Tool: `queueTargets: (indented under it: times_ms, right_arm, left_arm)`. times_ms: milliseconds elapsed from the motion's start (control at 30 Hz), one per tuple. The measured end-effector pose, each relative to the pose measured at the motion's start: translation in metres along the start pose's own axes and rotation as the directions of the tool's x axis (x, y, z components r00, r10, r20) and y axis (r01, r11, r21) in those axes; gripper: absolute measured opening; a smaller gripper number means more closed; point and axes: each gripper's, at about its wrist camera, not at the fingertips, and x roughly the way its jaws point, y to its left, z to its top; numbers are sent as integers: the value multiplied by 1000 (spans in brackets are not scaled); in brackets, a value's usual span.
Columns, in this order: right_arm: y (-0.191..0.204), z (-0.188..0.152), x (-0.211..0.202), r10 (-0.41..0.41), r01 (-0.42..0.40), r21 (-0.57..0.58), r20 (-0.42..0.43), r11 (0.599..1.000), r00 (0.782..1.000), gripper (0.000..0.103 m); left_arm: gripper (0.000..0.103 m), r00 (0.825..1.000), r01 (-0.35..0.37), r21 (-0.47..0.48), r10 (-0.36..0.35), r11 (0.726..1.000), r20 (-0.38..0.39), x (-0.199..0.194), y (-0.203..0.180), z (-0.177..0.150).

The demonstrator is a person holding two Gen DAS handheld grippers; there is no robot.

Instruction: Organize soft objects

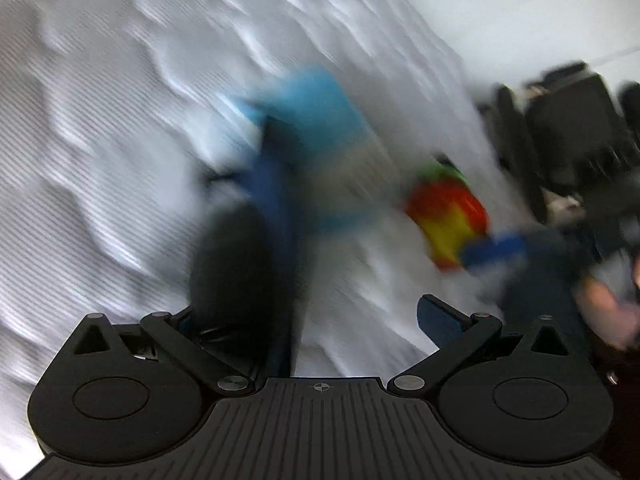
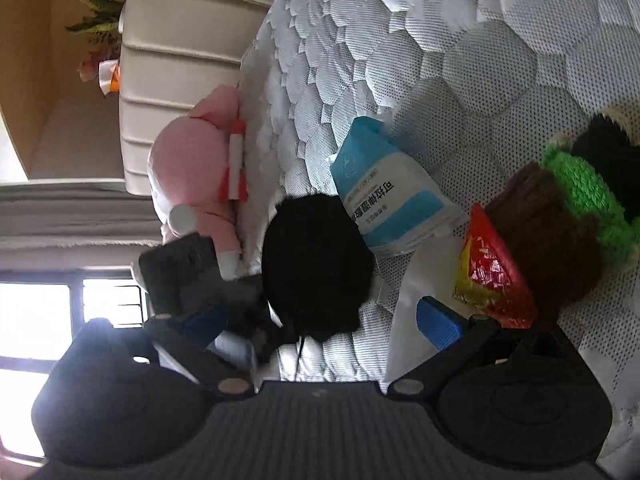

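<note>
Right wrist view shows my right gripper [image 2: 320, 312] wide open, gripping nothing, over the black pom-pom [image 2: 318, 264] on the mattress [image 2: 440, 40] beside the blue pouch [image 2: 390, 192]; I judge it best squeezed centrally, while the left gripper [image 1: 320, 312] view blurs, its spread uncertain.

Each claw [image 1: 352, 280] [image 2: 320, 312] has a ribbed black base at the bottom of the frame, two round black housings, black link arms with silver pivot screws, and blue finger pads [image 1: 438, 320] [image 2: 438, 322].
</note>
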Motion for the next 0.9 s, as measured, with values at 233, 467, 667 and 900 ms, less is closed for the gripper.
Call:
queueTargets:
  times_ms: [233, 467, 667, 900]
  right_arm:
    - [14, -5, -2, -122, 134, -163, 86, 977, 989, 101]
    - [34, -18, -6, -138, 170, -296, 127, 940, 982, 101]
    - [54, -62, 22, -347, 448, -598, 283, 664, 894, 90]
    - [46, -107, 92, -529, 530, -813, 349, 239, 774, 61]
  left_arm:
    - [103, 956, -264, -116, 276, 958, 102, -30, -2, -15]
    - [103, 908, -280, -458, 388, 843, 159, -63, 19, -48]
    - [103, 860, -208, -629, 446, 749, 248, -58, 0, -91]
    - [103, 775, -304, -605, 561, 736, 292, -84, -11, -105]
